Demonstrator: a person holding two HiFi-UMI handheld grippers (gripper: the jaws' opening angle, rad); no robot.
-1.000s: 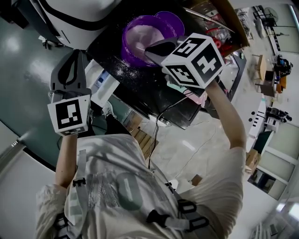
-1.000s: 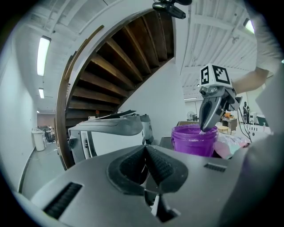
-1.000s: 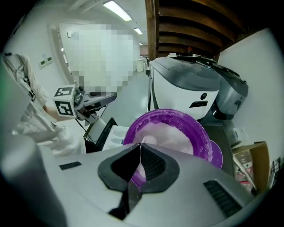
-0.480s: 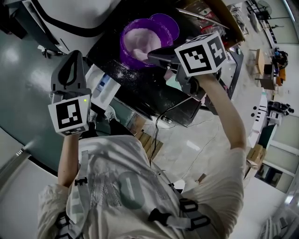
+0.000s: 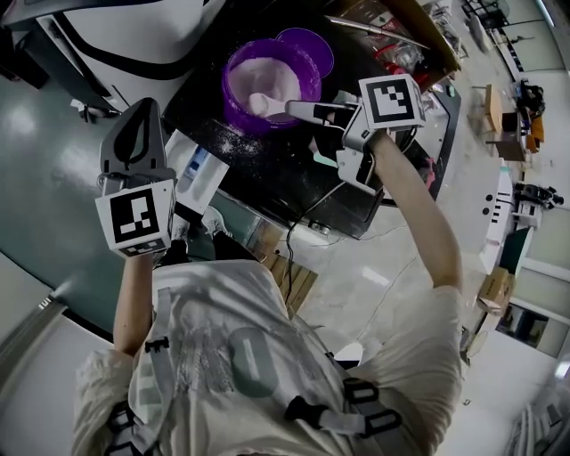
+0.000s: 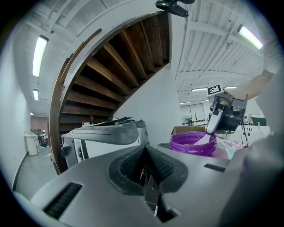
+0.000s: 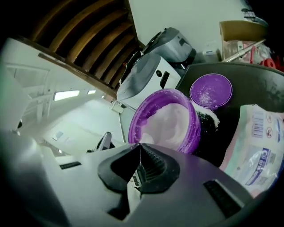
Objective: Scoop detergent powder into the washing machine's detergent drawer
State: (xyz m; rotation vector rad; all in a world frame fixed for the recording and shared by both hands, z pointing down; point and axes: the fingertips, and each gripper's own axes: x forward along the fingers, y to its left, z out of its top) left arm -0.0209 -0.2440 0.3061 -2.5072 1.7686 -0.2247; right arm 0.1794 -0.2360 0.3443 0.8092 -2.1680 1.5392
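A purple tub (image 5: 272,78) of white detergent powder stands on a black table (image 5: 267,174). My right gripper (image 5: 294,109) is shut on the handle of a white scoop (image 5: 259,104), whose bowl rests in the powder. In the right gripper view the tub (image 7: 166,122) lies just beyond the closed jaws (image 7: 139,153). The detergent drawer (image 5: 198,169), white with a blue part, stands pulled out at the table's left. My left gripper (image 5: 135,114) hangs beside it, shut and empty. From the left gripper view, the shut jaws (image 6: 145,153) face the tub (image 6: 193,142) and scoop (image 6: 203,139).
The tub's purple lid (image 5: 307,40) lies behind it, dusted with powder (image 7: 211,91). A printed detergent bag (image 7: 257,146) lies to the right of the tub. The white washing machine (image 5: 134,36) stands at the back left. A cardboard box (image 5: 401,27) sits at the back right.
My right gripper has dropped away from the head camera toward the tub, and the scoop's bowl is now in the powder. The left gripper has stayed put.
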